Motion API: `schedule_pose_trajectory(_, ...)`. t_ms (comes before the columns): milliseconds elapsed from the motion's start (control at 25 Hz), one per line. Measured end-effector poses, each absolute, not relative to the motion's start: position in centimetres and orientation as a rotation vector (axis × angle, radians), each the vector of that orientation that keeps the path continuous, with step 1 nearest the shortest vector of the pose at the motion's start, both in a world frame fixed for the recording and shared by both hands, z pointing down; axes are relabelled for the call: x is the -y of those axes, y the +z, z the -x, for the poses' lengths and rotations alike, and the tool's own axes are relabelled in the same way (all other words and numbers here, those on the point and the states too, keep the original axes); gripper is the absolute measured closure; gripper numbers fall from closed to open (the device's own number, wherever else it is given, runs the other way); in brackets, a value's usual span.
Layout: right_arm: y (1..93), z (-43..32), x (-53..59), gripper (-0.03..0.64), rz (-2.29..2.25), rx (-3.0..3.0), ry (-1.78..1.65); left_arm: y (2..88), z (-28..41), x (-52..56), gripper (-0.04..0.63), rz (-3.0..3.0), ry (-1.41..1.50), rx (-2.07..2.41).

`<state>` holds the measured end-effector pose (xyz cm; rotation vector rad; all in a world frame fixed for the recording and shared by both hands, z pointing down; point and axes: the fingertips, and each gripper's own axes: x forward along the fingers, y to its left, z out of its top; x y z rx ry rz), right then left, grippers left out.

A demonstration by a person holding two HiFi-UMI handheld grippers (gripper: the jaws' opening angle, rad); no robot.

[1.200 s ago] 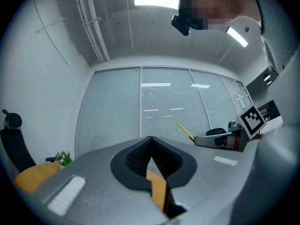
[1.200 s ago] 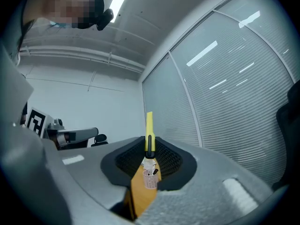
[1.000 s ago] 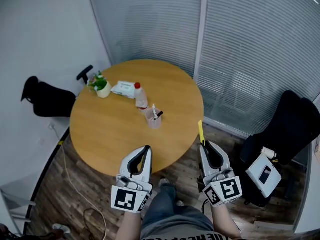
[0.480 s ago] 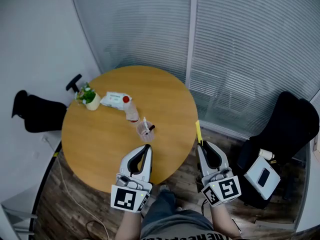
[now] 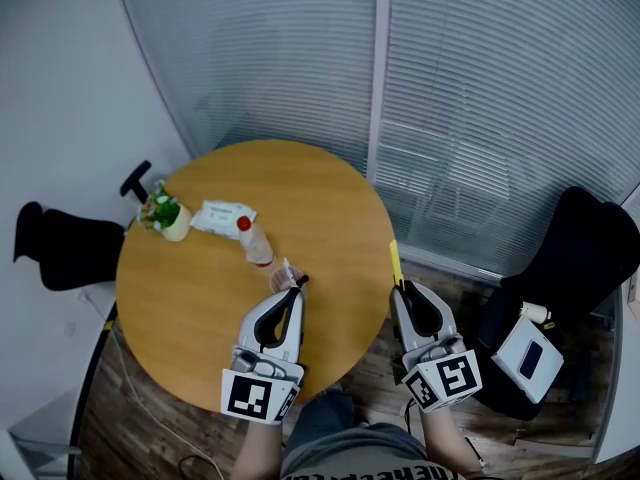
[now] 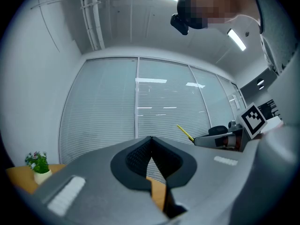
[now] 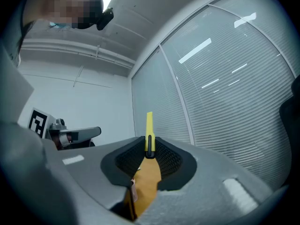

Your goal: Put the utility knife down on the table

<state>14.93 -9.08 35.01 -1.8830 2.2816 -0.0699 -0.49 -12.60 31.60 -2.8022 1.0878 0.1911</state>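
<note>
Your right gripper [image 5: 403, 290] is clamped on the utility knife [image 5: 396, 263]. It pinches the near end of the handle, so the yellow body projects past the jaw tips, pointing away from you. Expect a light, rigid piece with smooth plastic sides that may pivot or slip in the pads. The best hold is likely on the flat sides of the handle, well back from the blade end. Your left gripper [image 5: 292, 298] is closed on nothing. The knife hangs just off the right edge of the round table [image 5: 200, 308], over the floor. Compared with a second ago, the table sits nearer to you in the head view, and the cup [image 5: 287, 276] now lies just ahead of the left gripper's tip. The grip on the knife is unchanged.
</note>
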Motion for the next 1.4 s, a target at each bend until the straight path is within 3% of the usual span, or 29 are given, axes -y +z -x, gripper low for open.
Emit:
schedule_pose_trajectory(840,36.9,-15.2,16.1,0.549,1.985,-2.245,-0.118,34.6,-0.7,20.6,0.583,2.931,0.163,-0.979)
schedule_pose_trajectory(1400,41.5,-17.5,23.5,0.549,1.915,-2.411,-0.288,36.3,-2.0,23.7,0.583,2.913,0.117,-1.146)
